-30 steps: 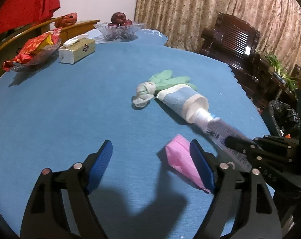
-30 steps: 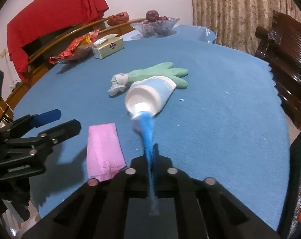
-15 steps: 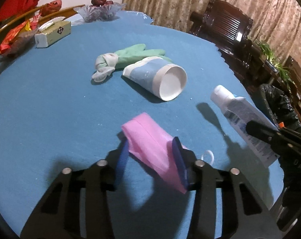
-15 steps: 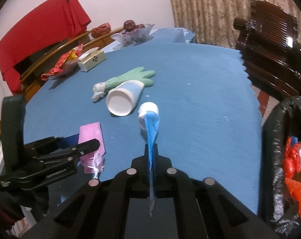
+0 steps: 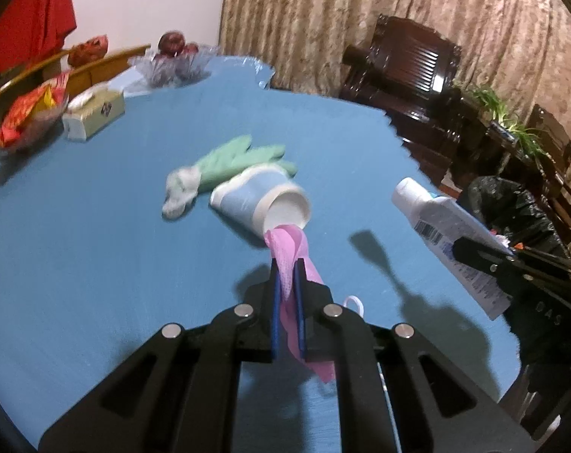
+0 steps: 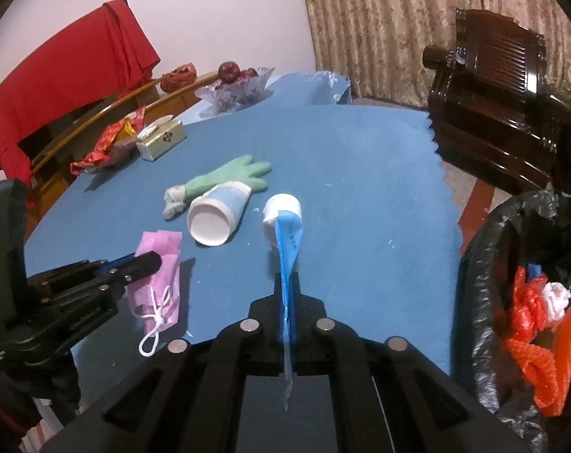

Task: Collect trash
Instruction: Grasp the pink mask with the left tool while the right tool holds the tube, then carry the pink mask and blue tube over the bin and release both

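The left gripper (image 5: 288, 264) was clamped tight on the pink mask (image 5: 290, 260), and its own black frame hid the lower half of the mask; only a white ear loop (image 6: 153, 334) dangled clear in the right wrist view. The right gripper (image 6: 288, 277) was pinched fully closed on the flat tail of the white-and-blue tube (image 6: 285, 222), cap pointing away, held off the blue table (image 5: 96, 245). Beyond its crimped end, the tube's foot was lost between the fingers.

The black trash bag (image 6: 485, 256) stood at the table's edge, cut off by the picture's rim; red and orange plastic and something white showed inside, though what they were was hard to make out. A paper cup (image 5: 262, 204) lay tipped on its side, mouth toward the cameras, empty as far as could be seen. A green glove (image 5: 232, 160) lay just behind it, touching.

Farther back sat a tissue box (image 5: 94, 119), a glass fruit bowl (image 5: 172, 66) holding dark fruit, blurred, and red snack wrappers (image 5: 25, 113). A dark wooden chair (image 5: 410, 71) stood past the table.
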Motion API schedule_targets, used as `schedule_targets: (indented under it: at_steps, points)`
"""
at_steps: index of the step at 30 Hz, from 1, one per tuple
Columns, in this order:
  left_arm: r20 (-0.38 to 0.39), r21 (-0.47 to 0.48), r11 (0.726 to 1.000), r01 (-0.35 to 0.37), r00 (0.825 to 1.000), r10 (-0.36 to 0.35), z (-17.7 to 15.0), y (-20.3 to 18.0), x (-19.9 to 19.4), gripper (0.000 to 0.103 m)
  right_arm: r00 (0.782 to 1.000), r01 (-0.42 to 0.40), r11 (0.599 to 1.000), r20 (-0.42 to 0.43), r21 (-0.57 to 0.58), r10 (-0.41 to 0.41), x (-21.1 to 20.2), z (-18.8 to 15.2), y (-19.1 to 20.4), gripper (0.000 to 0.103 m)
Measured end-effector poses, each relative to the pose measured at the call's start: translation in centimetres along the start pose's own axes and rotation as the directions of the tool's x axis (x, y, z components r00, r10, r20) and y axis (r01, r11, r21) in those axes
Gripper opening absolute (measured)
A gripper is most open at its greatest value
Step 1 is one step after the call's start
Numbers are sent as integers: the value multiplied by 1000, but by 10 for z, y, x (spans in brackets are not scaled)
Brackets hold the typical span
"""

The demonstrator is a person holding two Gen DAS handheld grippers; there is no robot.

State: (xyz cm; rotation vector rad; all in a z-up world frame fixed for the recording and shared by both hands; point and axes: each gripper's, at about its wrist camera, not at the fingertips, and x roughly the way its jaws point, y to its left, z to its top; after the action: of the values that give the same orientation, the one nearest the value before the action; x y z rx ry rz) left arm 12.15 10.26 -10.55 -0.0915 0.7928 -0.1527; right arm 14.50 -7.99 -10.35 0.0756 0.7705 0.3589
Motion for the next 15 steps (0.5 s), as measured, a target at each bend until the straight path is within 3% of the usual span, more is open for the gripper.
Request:
schedule_targets:
  at_steps: [15]
  points:
    - [89, 103, 991, 91, 991, -101, 41, -69, -27, 6, 987, 72, 996, 141, 52, -78, -67, 28, -35, 2]
